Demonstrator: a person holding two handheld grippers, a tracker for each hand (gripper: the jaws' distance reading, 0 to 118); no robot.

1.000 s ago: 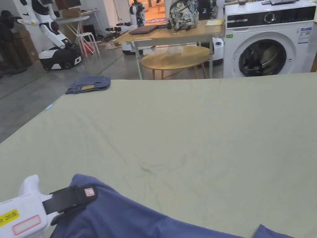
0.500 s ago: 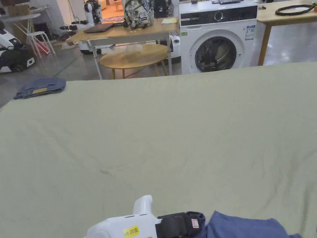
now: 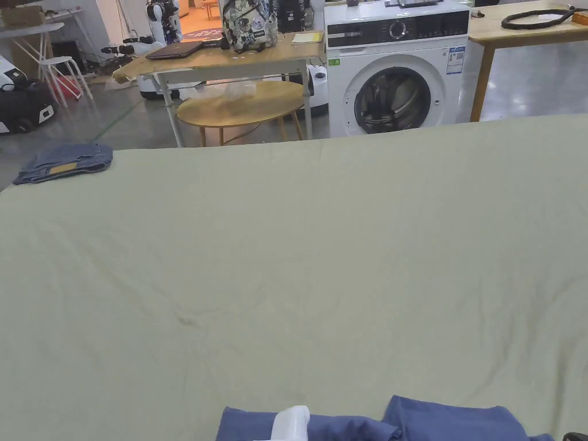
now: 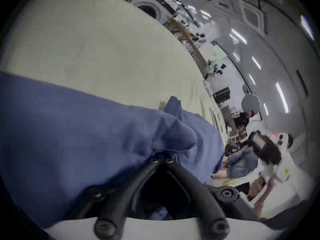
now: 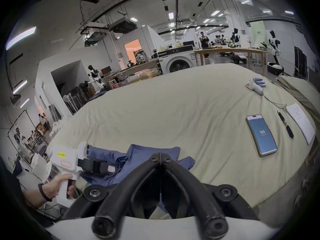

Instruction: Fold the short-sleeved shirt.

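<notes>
The left gripper (image 4: 161,159) has its jaws drawn together on a bunched fold of the blue short-sleeved shirt (image 4: 86,131), which spreads away from its tips and drapes over its left jaw. The right gripper (image 5: 160,158) has its jaws closed tip to tip. Shirt cloth lies right at and beyond those tips, but whether any is pinched between them cannot be made out from this angle.

The shirt sits crumpled at the near edge of the green-covered table (image 3: 321,247), between the two grippers, with open sheet stretching ahead of both. A phone (image 5: 261,135) and a pen (image 5: 284,123) lie well off to the right gripper's right.

The step in hand looks like spreading the garment flat before any fold. To do it well:
- Carry both grips forward onto open sheet.
- Draw them apart until the cloth is taut.
- Keep clear of the phone.
</notes>
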